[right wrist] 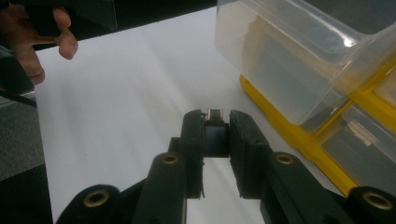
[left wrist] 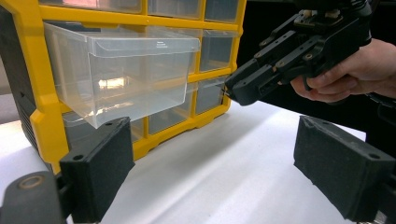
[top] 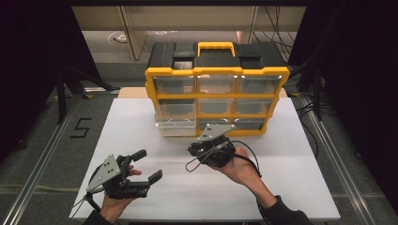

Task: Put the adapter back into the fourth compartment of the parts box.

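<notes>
At the left of the high view, the left gripper (top: 149, 165) rests low over the white table (top: 291, 187), jaws spread wide with nothing between them; its own view shows both pads (left wrist: 100, 158) apart and empty. Ahead stands the yellow organiser (top: 216, 96), a cabinet of clear drawers. One clear drawer (top: 177, 123) in the left column is pulled out and overhangs the table. To the right, the right gripper (top: 193, 151) hangs above the table just in front of the cabinet, near the open drawer. Its jaws are clenched on a small dark part (right wrist: 216, 135) with a pale end, pinched between the pads and clear of the table.

The step in hand appears to be carrying the part to the open drawer. The next move likely calls for lifting the right gripper above the drawer rim, centring the part over the cavity, then releasing. The drawer wall is thin and loose, so contact with it should be avoided.
</notes>
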